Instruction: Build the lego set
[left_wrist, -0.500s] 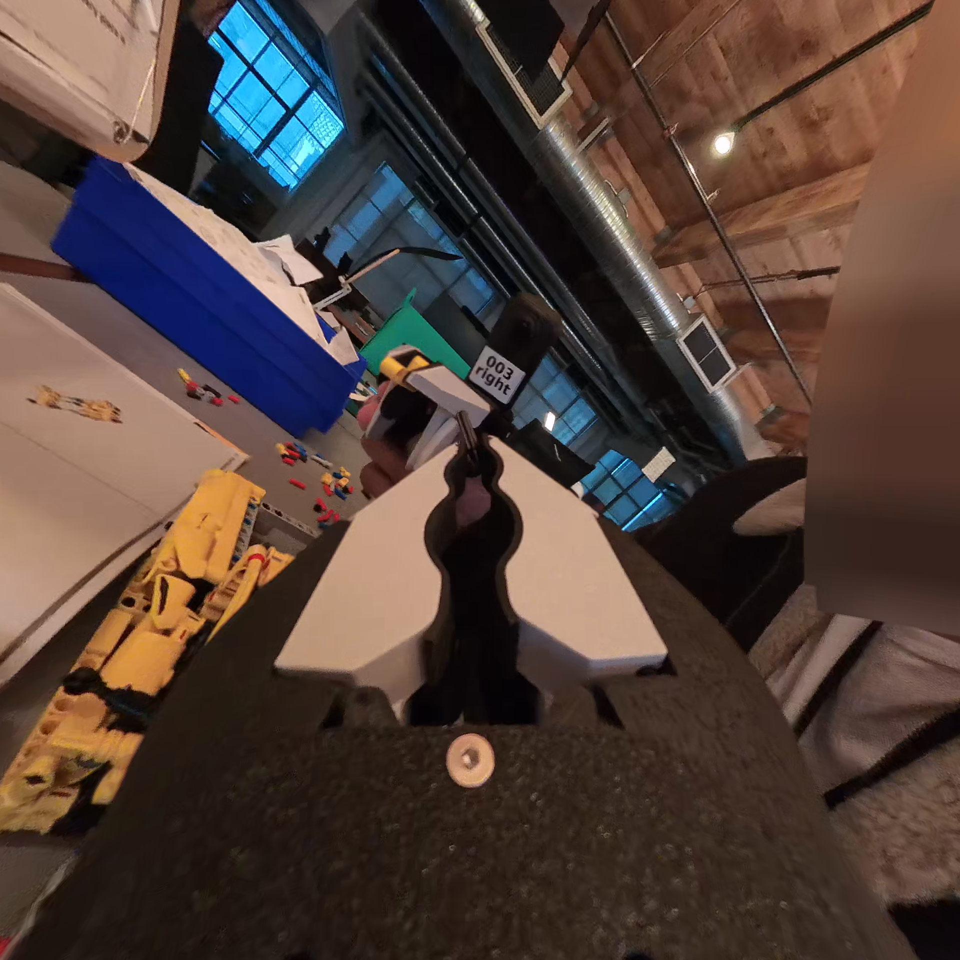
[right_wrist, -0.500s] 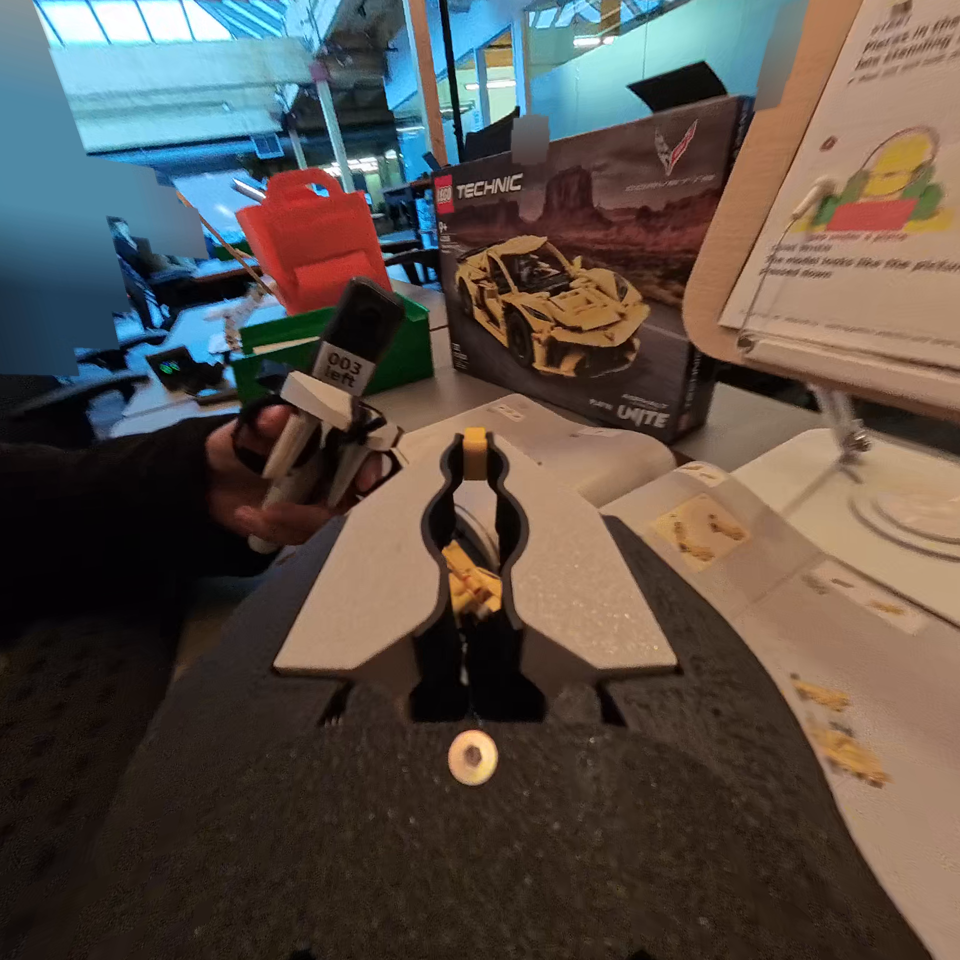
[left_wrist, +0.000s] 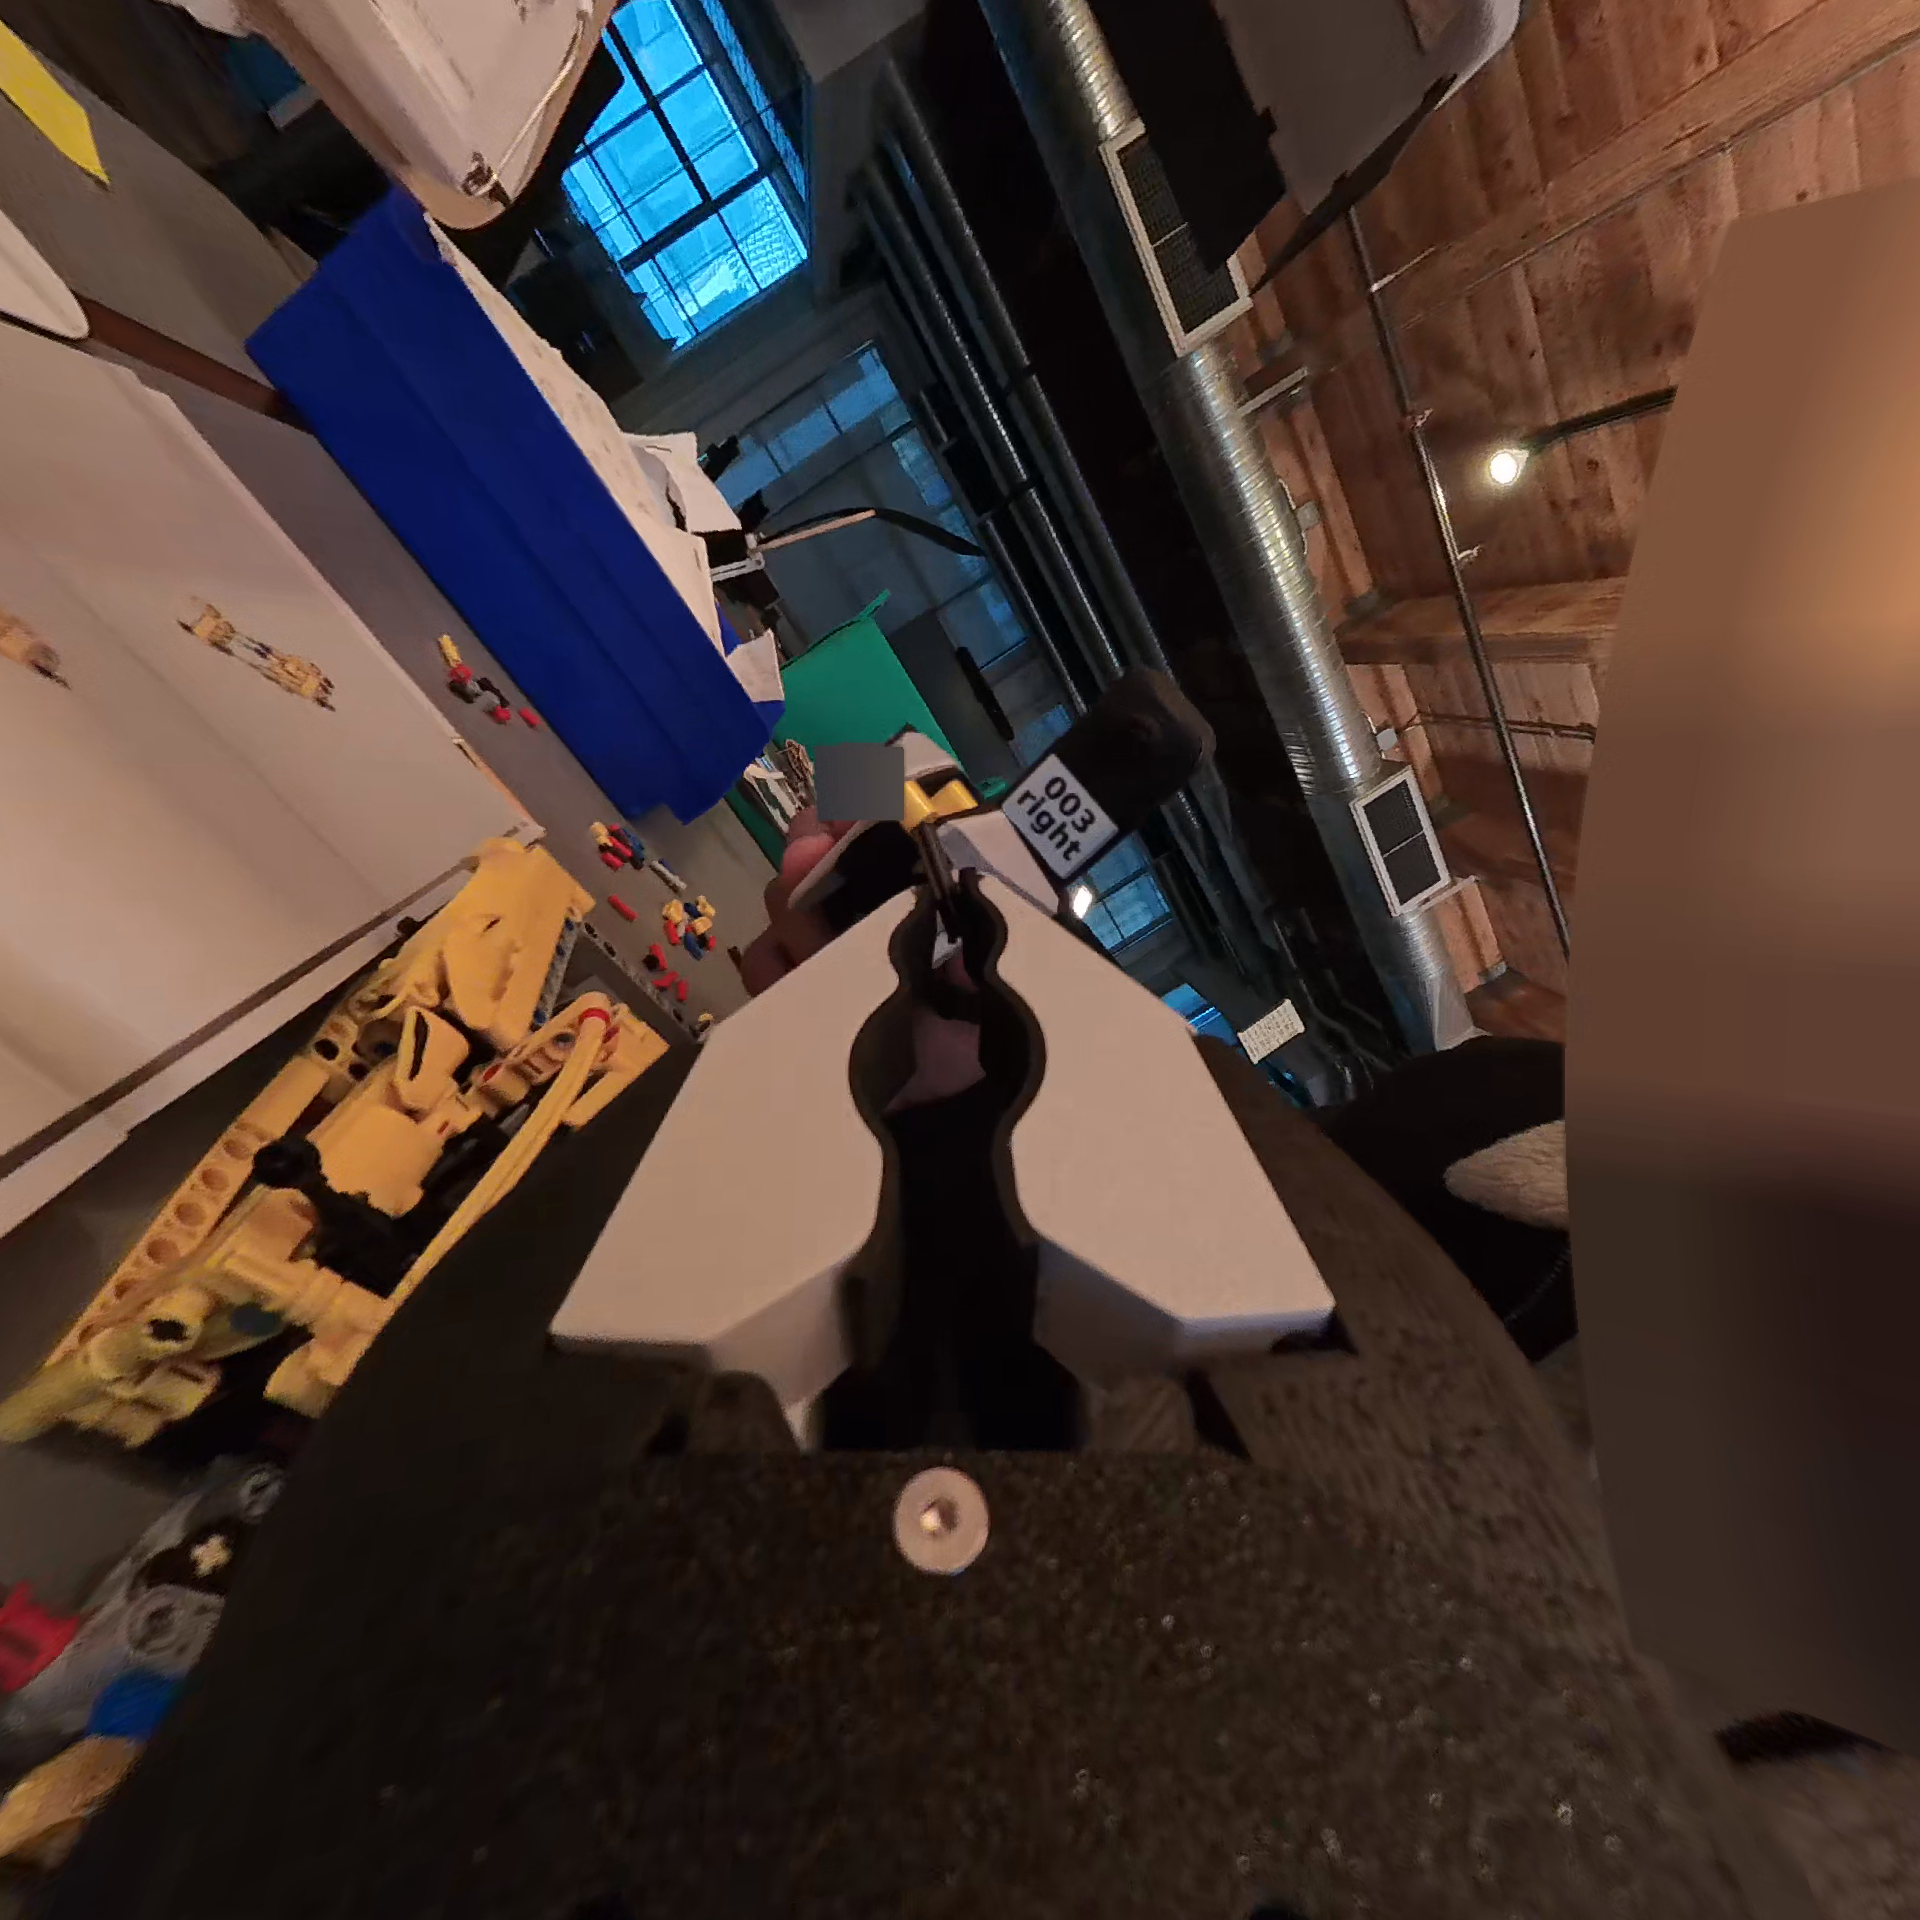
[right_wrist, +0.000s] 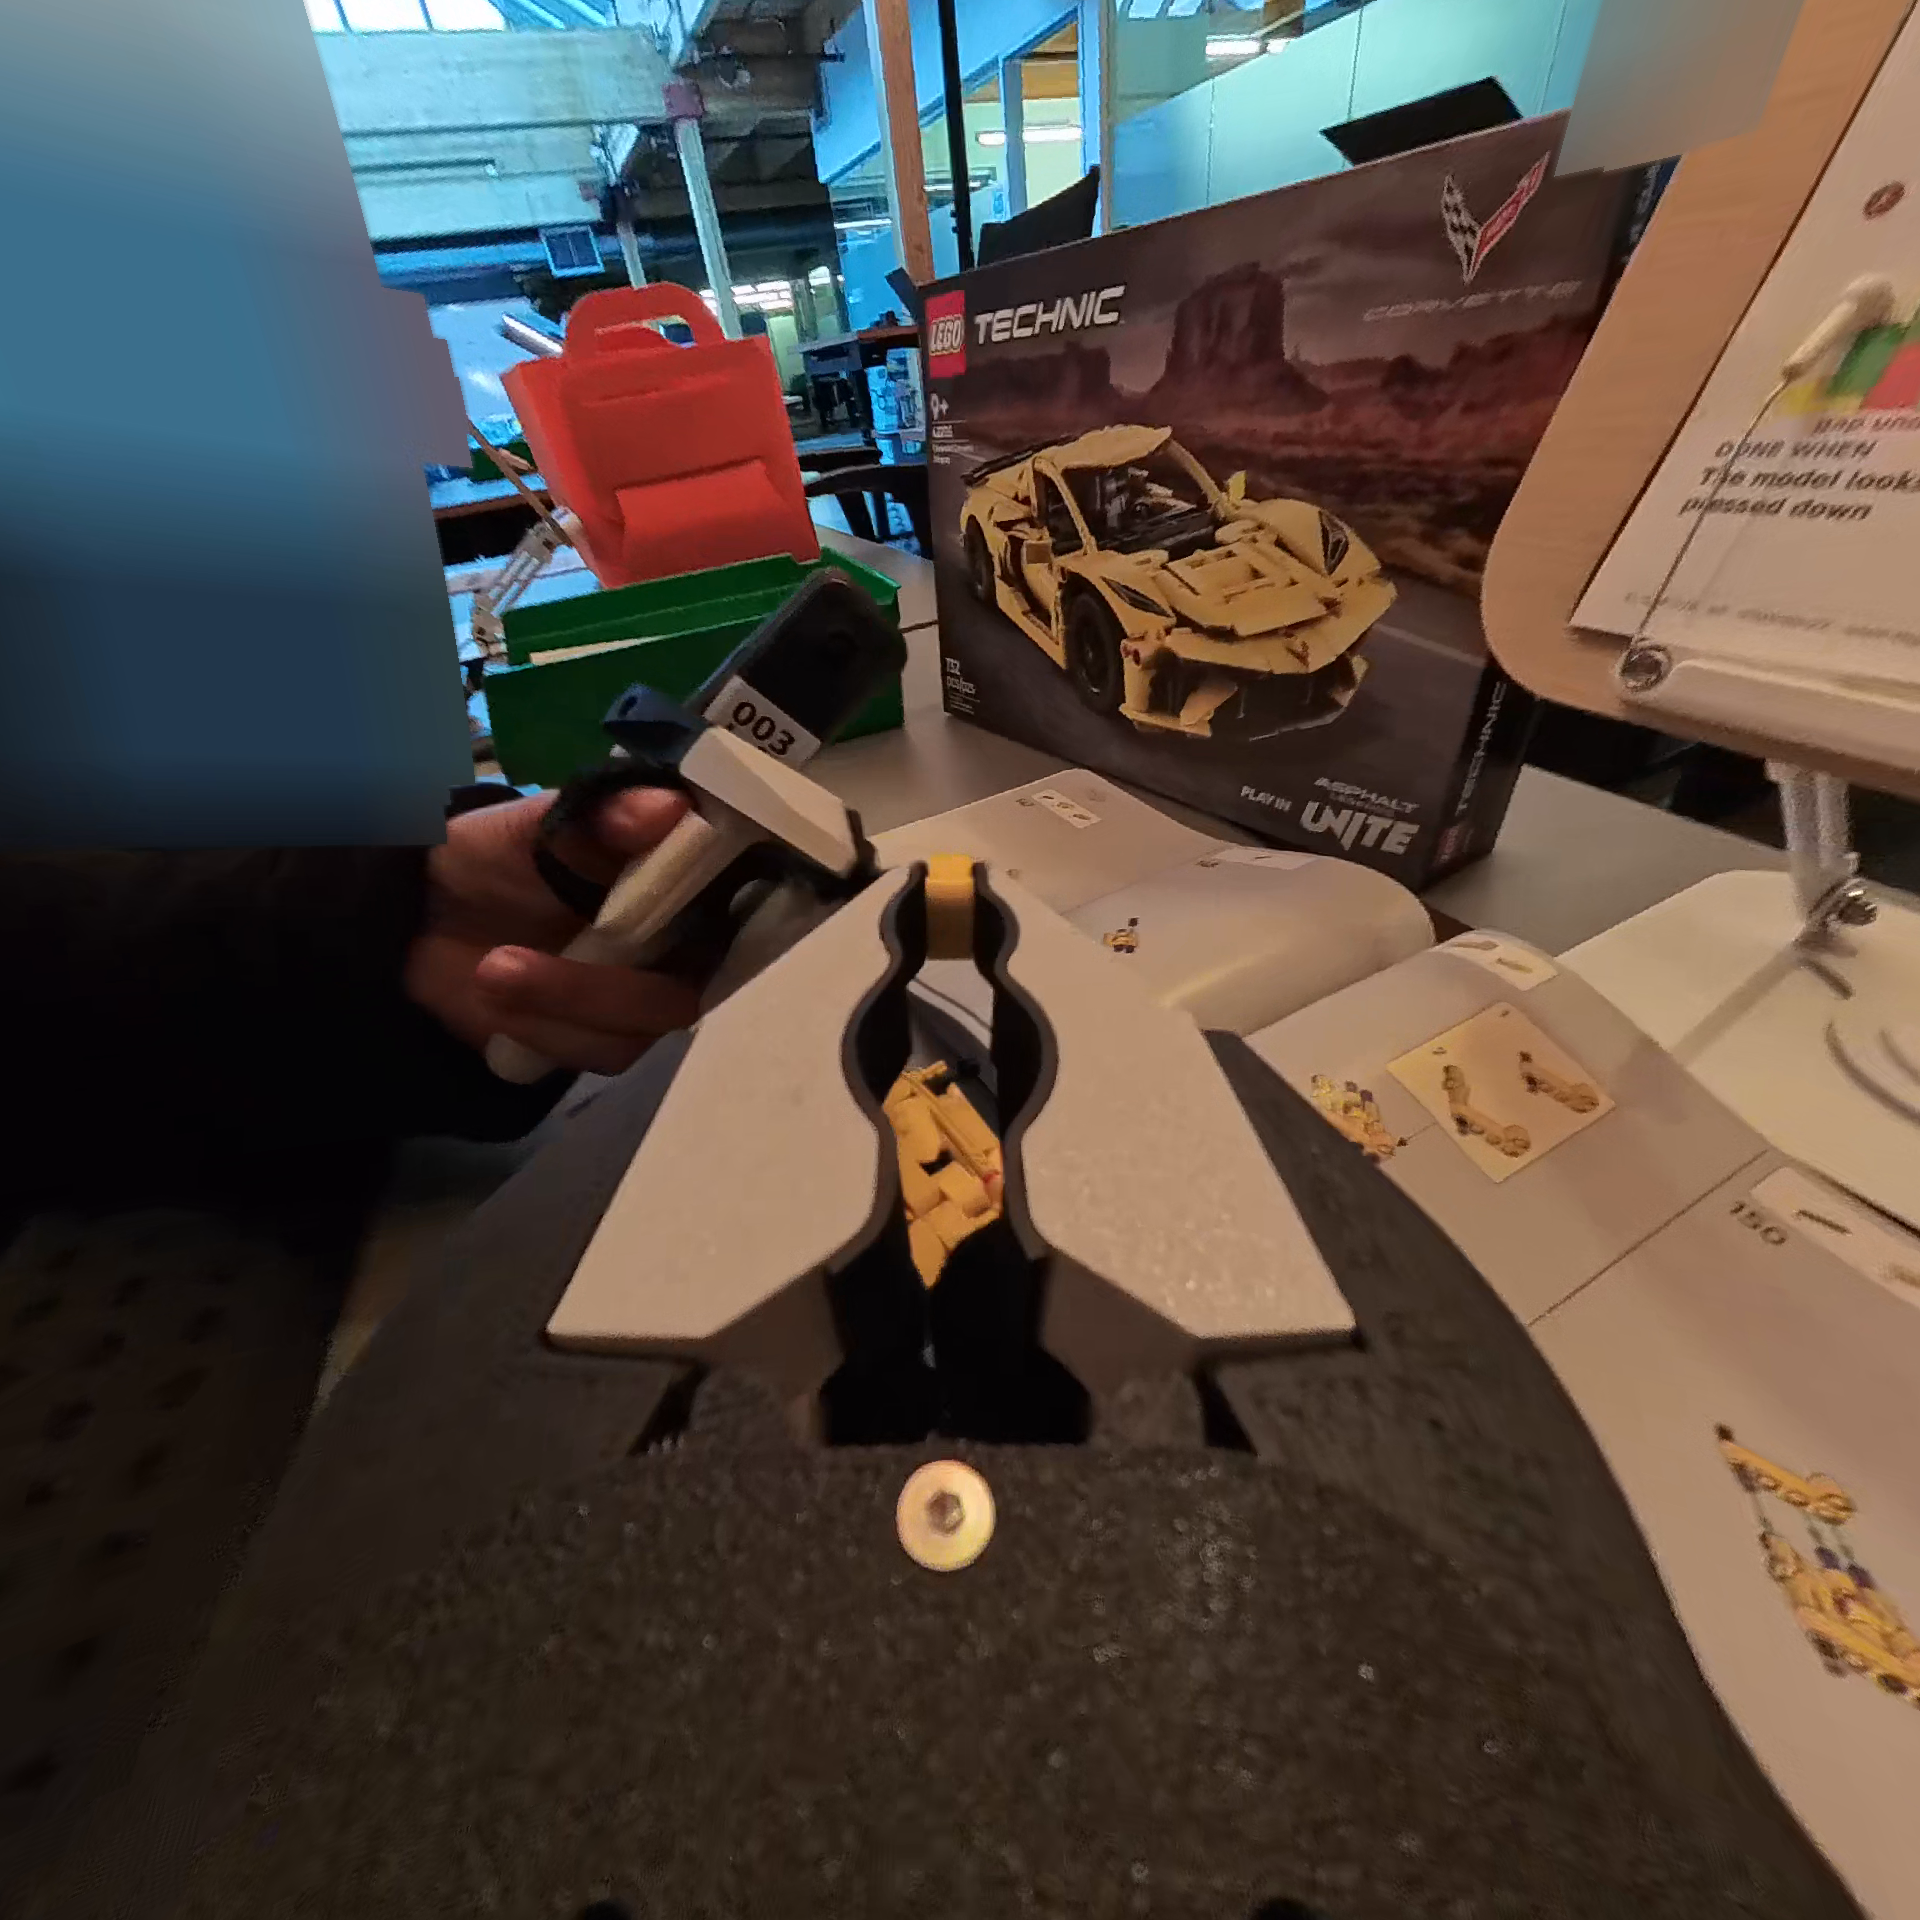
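- left gripper (left_wrist: 948, 914) clamped on thin black pin (left_wrist: 938, 875)
- right gripper (right_wrist: 951, 902) clamped on yellow piece (right_wrist: 951, 904)
- pin tip meets piece, above yellow model (left_wrist: 343, 1174)

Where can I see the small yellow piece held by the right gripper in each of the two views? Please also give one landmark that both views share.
Left wrist view: the small yellow piece sits just above centre, clamped at the tip of the far right gripper.
Right wrist view: it is at centre, between that gripper's own fingertips.
Shared landmark: the green bin on the table.
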